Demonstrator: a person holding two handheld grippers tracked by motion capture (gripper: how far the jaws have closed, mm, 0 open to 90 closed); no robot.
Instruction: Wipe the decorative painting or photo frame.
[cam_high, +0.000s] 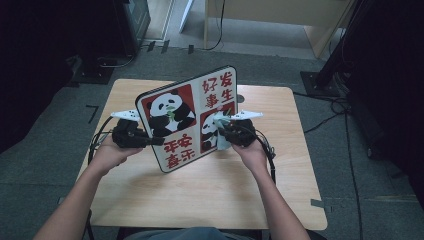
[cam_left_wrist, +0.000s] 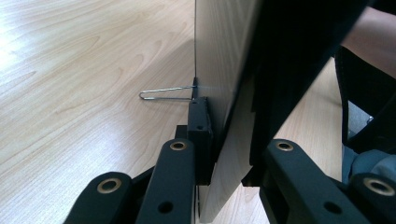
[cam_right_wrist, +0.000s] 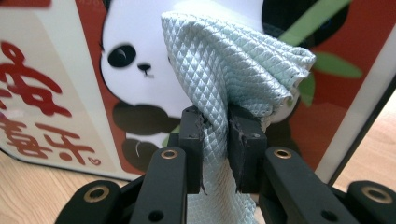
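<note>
High view: a panda picture board (cam_high: 187, 117) stands tilted on edge over a wooden table (cam_high: 210, 190). At its left edge, the left gripper (cam_high: 145, 140) clamps it narrowly, seemingly to steady it. Against its printed face, the right gripper (cam_high: 223, 131) pinches a pale green cloth (cam_right_wrist: 233, 70), apparently for wiping the board.

One upright rectangular panda-printed red-and-white picture board (cam_high: 187, 117), one pale green quilted cleaning cloth (cam_right_wrist: 233, 65), one thin bent wire stand leg (cam_left_wrist: 166, 93), one light wooden table (cam_high: 200, 195), two black two-jaw grippers, left (cam_high: 150, 141) and right (cam_high: 223, 131).
</note>
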